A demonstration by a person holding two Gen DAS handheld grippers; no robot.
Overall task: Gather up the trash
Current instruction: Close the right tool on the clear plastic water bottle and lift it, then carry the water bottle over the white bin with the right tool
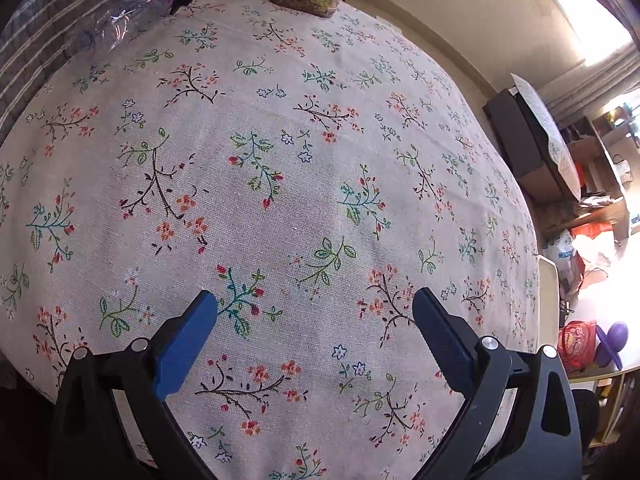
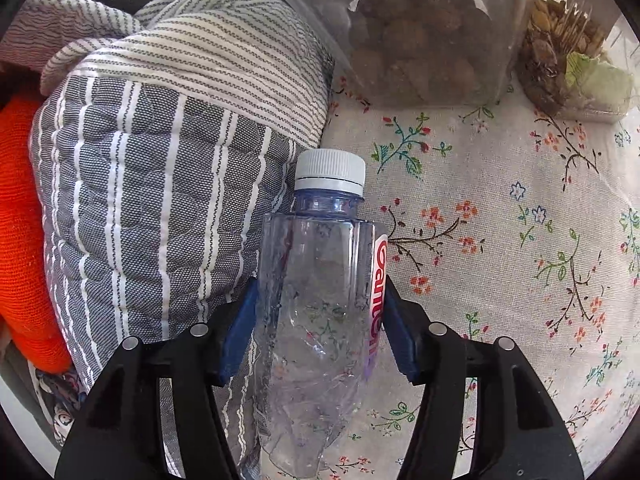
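A clear, empty plastic bottle (image 2: 316,304) with a white cap and a red-lettered label sits between the blue pads of my right gripper (image 2: 318,316), which is shut on its body, cap pointing away from me. The bottle also shows faintly in the left wrist view (image 1: 120,20) at the far top left, by the other gripper's black frame. My left gripper (image 1: 314,312) is open and empty, hovering over the flowered tablecloth (image 1: 300,160).
A grey striped quilted cloth (image 2: 160,160) and an orange cloth (image 2: 24,240) lie left of the bottle. Two clear containers, one of brown balls (image 2: 416,44) and one of dried plants (image 2: 560,52), stand at the table's far edge. Shelves and bags (image 1: 580,240) are at the right.
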